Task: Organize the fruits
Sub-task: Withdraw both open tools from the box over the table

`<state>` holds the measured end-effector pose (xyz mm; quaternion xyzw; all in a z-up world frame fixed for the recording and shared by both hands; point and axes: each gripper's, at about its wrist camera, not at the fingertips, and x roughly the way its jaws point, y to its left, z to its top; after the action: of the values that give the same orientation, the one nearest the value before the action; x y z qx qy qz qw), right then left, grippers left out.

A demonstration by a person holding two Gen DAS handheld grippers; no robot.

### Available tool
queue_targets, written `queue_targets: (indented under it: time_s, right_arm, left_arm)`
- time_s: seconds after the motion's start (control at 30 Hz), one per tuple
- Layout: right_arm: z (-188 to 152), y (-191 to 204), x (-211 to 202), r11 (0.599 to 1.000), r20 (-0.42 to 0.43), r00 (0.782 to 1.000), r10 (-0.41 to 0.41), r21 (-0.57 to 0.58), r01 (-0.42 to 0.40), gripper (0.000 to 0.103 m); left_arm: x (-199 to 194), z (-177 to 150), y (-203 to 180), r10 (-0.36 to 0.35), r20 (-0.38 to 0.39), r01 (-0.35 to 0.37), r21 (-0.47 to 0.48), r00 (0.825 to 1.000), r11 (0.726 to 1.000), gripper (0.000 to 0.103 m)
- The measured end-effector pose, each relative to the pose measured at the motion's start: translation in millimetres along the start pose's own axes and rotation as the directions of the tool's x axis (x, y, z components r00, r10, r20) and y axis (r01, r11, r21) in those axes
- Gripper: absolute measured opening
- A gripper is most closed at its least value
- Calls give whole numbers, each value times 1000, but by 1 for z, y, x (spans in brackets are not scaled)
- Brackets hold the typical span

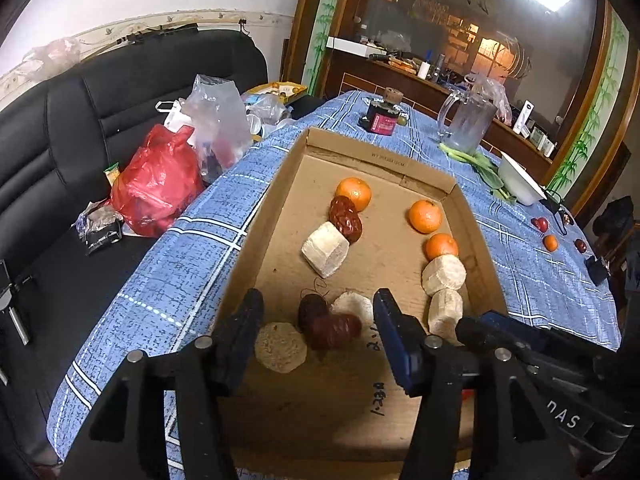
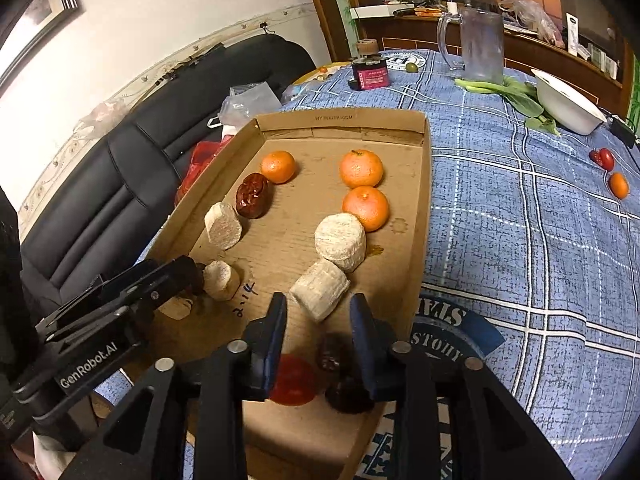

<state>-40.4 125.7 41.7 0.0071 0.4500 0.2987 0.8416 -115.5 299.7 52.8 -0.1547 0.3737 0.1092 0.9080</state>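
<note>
Left wrist view: the shallow brown cardboard tray (image 1: pixel 256 216) sits on the blue plaid tablecloth (image 1: pixel 168 264). The left gripper (image 1: pixel 318 320) has its dark fingers spread, pinching nothing. Between them lie two wrinkled dark red dates (image 1: pixel 328 322), with a pale round cut chunk (image 1: pixel 280 346) just beside the left finger and another pale chunk (image 1: pixel 354 306) behind the dates. Farther up the tray lie three small oranges (image 1: pixel 425 216) and more pale chunks.

Right wrist view: the right gripper (image 2: pixel 318 320) hangs over the tray's near end, fingers parted, pads not pressing on anything. Just ahead of the tips lies a pale cylindrical chunk (image 2: pixel 320 294). Below, between the fingers, sit a bright red round fruit (image 2: pixel 292 380) and two dark dates (image 2: pixel 340 376); the dates sit close against the right finger.
</note>
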Motion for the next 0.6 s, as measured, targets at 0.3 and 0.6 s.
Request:
queue_targets:
  time_s: [0.3,0.6]
  right_arm:
    - [-9,-14,-40,998,93,995,-31,52,26,49]
    - [-29,-27,-67,992,138,989,-62,115,46,51]
  left_arm:
    - [-28,-2,-8,27,71,-28,11,997,1000,75]
    - [-77,-10,-16,168,259,-165,-30,951,986,98]
